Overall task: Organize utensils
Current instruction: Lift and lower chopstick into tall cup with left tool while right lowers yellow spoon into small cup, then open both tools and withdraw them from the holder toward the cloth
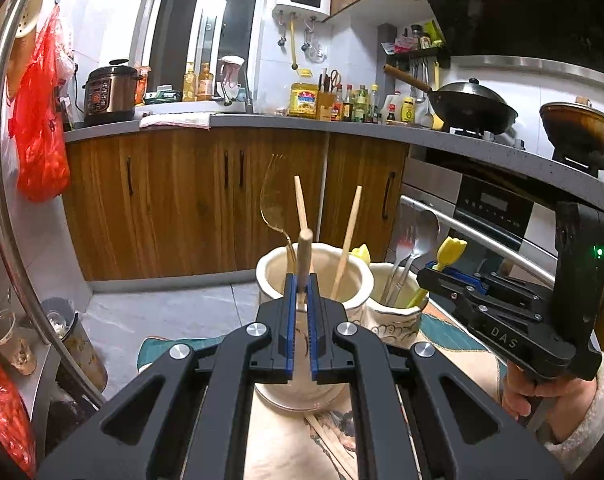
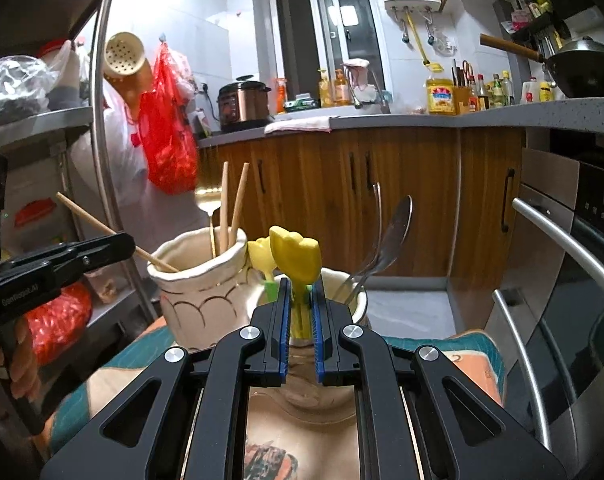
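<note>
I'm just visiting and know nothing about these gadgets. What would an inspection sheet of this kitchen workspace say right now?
Surface: patterned cloth under two cream ceramic holders.
Job's things: left holder has two chopsticks and a gold fork; right holder has a metal spoon and a yellow-topped utensil.
Clutter: one chopstick lies on the cloth.
Grippers: left tongs shut on a wooden chopstick at the left holder; right tongs shut on a yellow tulip-topped utensil at the right holder.
Cables: nothing seen.
Surroundings: wooden cabinets, oven, wok, red bag.
</note>
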`<action>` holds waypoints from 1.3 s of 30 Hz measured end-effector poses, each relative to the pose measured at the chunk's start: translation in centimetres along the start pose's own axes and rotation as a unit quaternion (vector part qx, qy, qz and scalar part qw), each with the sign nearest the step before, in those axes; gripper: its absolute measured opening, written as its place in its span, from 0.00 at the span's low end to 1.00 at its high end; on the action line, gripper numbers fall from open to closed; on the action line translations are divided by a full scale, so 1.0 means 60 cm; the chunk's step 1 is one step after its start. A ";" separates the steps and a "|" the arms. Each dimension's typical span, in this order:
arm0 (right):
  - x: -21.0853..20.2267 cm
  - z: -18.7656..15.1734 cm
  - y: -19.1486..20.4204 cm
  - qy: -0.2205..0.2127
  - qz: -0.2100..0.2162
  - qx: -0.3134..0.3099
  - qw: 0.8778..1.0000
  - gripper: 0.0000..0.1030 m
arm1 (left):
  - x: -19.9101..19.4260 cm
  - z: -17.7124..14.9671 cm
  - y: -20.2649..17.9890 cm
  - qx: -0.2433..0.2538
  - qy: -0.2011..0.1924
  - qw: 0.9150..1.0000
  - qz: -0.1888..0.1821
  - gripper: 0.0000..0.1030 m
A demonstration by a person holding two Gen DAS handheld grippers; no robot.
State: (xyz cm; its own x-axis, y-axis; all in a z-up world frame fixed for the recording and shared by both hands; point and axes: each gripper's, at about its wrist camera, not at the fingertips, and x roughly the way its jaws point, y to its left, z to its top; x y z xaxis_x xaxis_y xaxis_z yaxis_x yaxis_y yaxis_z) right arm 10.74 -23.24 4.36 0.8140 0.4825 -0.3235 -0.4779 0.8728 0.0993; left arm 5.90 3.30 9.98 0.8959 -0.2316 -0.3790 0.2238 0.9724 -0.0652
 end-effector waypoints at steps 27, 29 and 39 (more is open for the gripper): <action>-0.023 0.008 -0.002 -0.012 0.014 0.024 1.000 0.75 | -0.013 0.001 0.000 0.003 -0.007 1.000 0.028 0.70; -0.030 0.009 0.000 -0.016 0.014 0.024 0.999 0.82 | -0.021 0.000 0.001 0.001 -0.011 1.000 0.029 0.79; -0.052 -0.010 0.008 -0.016 0.003 0.020 1.000 0.94 | -0.034 -0.035 0.006 0.007 0.017 0.999 0.049 0.92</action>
State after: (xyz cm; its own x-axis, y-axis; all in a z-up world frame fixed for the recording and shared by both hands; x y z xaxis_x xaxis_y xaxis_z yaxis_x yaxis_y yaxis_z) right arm 7.76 -24.36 4.86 0.8213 0.4899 -0.2924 -0.4701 0.8715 0.1396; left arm 3.35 4.20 8.82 0.9005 -0.1340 -0.4136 0.1409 0.9899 -0.0139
